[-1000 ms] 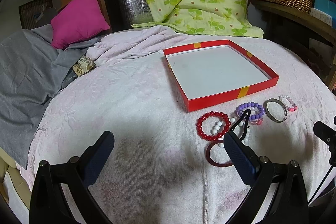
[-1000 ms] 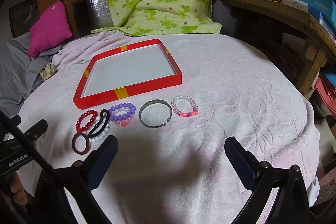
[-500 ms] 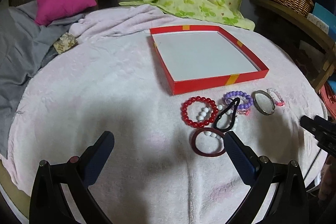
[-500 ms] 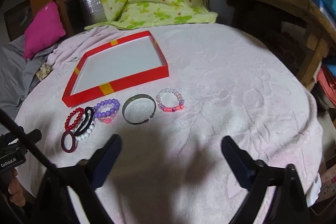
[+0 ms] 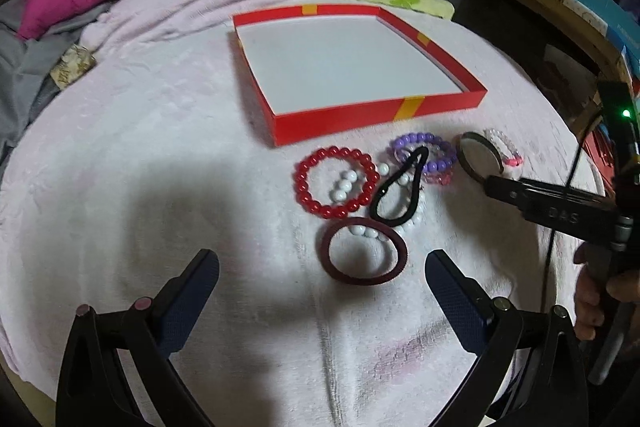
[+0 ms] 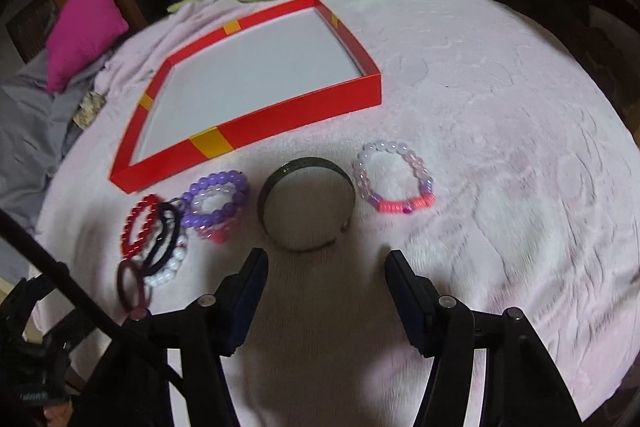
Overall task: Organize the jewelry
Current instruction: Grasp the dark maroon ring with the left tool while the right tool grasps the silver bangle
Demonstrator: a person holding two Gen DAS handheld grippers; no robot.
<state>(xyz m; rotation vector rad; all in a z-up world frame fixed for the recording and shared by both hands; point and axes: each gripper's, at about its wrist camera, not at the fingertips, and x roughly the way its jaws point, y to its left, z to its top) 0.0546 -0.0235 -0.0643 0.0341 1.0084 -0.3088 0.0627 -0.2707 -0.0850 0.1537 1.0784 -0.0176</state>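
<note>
Both tongs stand wide and empty. Left tongs [image 5: 322,277] hover before the dark red rigid bangle [image 5: 363,251], near the bed's front edge; right tongs [image 6: 326,277] face the grey metal cuff [image 6: 307,203]. Both rings are likely stiff, light and slippery: grip across the band. Beyond lies the shallow red cardboard tray [image 5: 384,113]. White beads [image 5: 344,185] are partly hidden.

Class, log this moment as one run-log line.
left gripper: open, at maroon bangle | right gripper: open, at metal cuff | red tray: empty
</note>
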